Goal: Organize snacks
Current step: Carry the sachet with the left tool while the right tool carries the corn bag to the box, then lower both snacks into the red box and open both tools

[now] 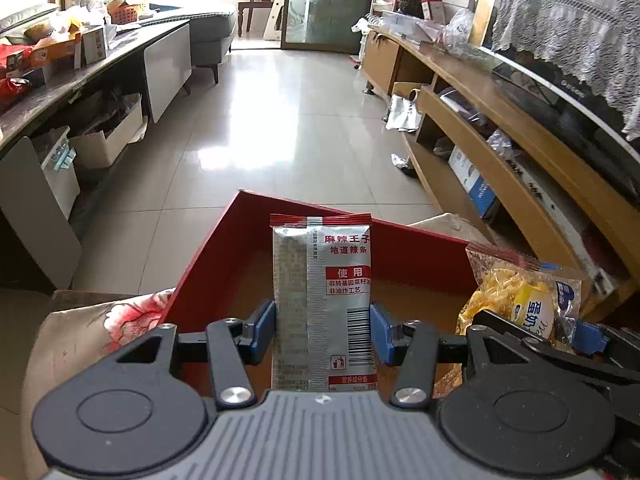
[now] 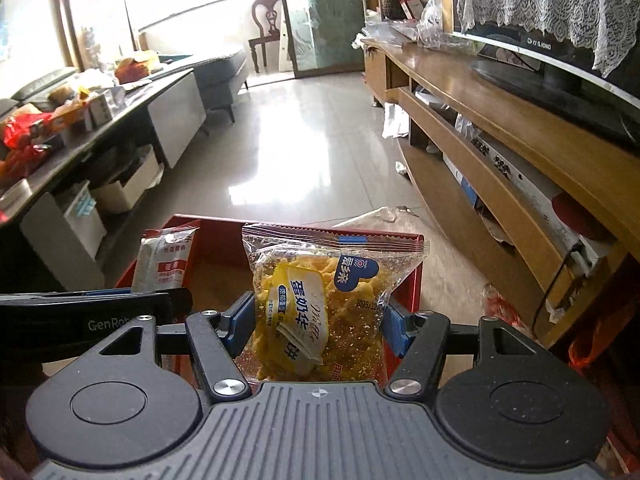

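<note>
My left gripper (image 1: 322, 330) is shut on a silver and red spicy strip packet (image 1: 322, 280), held upright over a red box (image 1: 224, 256). My right gripper (image 2: 318, 326) is shut on a clear bag of yellow egg waffle snack (image 2: 320, 300), also held upright over the red box (image 2: 224, 240). The waffle bag shows at the right of the left wrist view (image 1: 516, 300). The strip packet shows at the left of the right wrist view (image 2: 166, 258). The two grippers are side by side.
A low wooden TV cabinet (image 1: 500, 120) with a television (image 2: 560, 60) runs along the right. A cluttered dark table (image 1: 80, 68) with boxes stands at the left. A floral cloth (image 1: 128, 316) lies under the red box. Tiled floor (image 1: 260, 120) lies ahead.
</note>
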Demonstrator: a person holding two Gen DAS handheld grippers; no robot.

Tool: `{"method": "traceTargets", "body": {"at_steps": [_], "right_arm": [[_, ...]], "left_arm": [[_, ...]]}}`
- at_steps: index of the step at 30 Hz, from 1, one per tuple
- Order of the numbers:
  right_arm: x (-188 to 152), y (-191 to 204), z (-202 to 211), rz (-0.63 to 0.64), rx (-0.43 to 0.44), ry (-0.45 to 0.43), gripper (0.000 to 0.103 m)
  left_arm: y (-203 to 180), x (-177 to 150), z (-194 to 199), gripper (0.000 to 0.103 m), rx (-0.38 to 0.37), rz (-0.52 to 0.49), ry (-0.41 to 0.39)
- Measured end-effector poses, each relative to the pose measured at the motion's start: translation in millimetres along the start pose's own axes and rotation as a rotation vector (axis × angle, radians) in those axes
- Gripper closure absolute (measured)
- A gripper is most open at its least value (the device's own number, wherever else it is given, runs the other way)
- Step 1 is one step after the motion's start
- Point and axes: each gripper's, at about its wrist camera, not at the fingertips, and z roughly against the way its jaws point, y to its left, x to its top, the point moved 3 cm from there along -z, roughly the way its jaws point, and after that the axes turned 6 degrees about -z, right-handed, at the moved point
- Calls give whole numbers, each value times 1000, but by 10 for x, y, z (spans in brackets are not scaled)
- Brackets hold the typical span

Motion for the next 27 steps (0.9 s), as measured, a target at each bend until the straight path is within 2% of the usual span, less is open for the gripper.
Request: {"method": "traceTargets", "body": {"at_steps": [5,12,20,27], "right_arm": [[-34,-15,-265,-10,8,33,33],[-140,29,-533,10,12,93,32],[-98,63,-427,49,-34,56,26],[-67,102,-162,91,-55,15,23]], "left_arm": [[49,-39,-286,57,16,4,30],[96,-162,-507,57,46,1,87],[93,-161,-335,54,53,-5,77],[106,-212,-90,50,42,15,70]]}}
